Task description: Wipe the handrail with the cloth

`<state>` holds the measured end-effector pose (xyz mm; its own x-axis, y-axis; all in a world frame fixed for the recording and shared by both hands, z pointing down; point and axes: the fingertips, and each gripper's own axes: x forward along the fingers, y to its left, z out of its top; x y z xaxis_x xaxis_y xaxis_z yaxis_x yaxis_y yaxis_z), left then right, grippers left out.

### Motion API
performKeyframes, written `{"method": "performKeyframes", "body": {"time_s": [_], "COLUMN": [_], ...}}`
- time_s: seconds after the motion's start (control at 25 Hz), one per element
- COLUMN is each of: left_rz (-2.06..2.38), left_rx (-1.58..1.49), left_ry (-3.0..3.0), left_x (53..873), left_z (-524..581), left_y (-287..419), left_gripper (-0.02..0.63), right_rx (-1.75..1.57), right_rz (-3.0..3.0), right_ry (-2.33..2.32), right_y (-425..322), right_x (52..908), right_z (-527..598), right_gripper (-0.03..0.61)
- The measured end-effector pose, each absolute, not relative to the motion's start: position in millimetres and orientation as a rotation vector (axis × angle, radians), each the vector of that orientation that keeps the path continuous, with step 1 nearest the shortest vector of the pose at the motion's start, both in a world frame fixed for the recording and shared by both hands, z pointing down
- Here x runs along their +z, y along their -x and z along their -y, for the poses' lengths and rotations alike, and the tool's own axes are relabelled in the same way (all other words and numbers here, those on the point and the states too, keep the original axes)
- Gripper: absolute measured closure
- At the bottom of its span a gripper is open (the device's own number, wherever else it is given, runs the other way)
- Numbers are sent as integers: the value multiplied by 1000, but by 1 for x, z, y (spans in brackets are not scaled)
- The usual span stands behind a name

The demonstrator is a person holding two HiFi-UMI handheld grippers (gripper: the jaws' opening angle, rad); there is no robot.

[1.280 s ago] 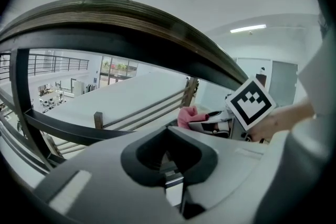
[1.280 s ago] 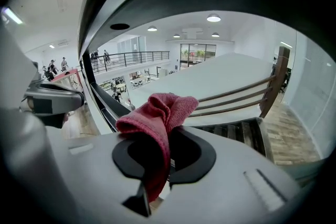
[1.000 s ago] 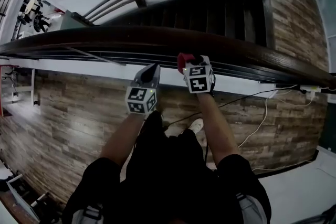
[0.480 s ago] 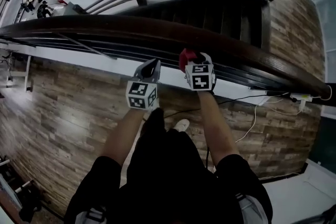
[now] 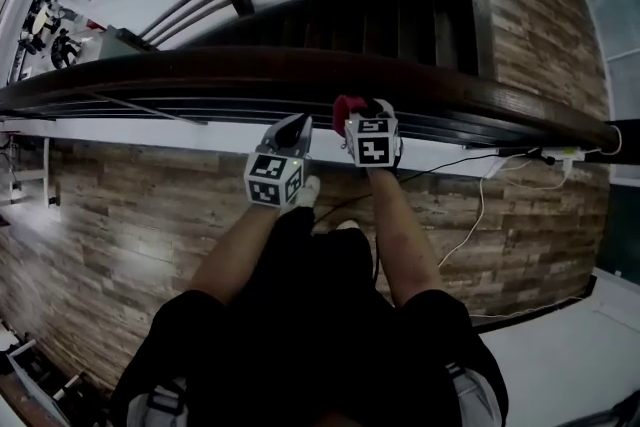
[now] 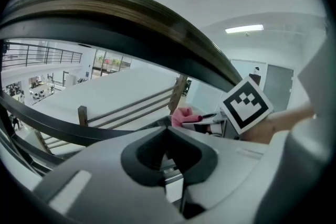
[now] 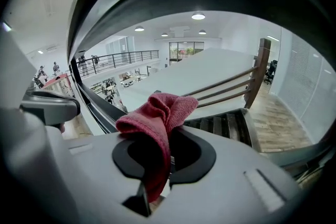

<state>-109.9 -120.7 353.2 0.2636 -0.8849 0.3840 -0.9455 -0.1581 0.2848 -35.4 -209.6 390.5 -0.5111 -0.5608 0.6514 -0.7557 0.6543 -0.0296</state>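
Right gripper (image 5: 358, 118): jaws clamped on crumpled red cloth (image 7: 157, 113), at near edge of dark curved wooden handrail (image 5: 200, 73). Left gripper (image 5: 292, 131): jaws together, empty.

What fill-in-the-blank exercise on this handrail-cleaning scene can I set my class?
1. The right gripper is shut on a red ____.
2. The left gripper is shut and holds ____.
3. Beyond the dark handrail, a ____ leads down.

Missing words: cloth; nothing; staircase.
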Motion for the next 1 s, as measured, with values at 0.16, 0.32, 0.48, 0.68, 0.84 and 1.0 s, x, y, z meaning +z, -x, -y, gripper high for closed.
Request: {"method": "performKeyframes", "body": {"time_s": [0.16,0.32,0.48,0.68,0.84,1.0], "left_rz": [1631,1641,1650,1704,1745,1773], "left_rx": [218,235,235,219,207,194], "left_ry": [-2113,-2113,-2106,-2070,-2030,-2002], "left_x": [356,359,359,355,353,351], "left_z": [130,139,143,147,148,149], "left_y": [103,89,66,40,24,11], "left_gripper": [615,615,614,615,615,615], "right_rx": [414,420,450,399,379,364], "right_rz": [2249,2267,2302,2326,2327,2323], "right_ry": [-1037,-1063,-1022,-953,-917,-905], "right_y": [24,-2,-17,-31,-52,-72], "right_x": [389,389,391,387,388,387], "right_z": [215,221,222,225,230,236], "right_gripper": [528,528,528,528,528,528]}}
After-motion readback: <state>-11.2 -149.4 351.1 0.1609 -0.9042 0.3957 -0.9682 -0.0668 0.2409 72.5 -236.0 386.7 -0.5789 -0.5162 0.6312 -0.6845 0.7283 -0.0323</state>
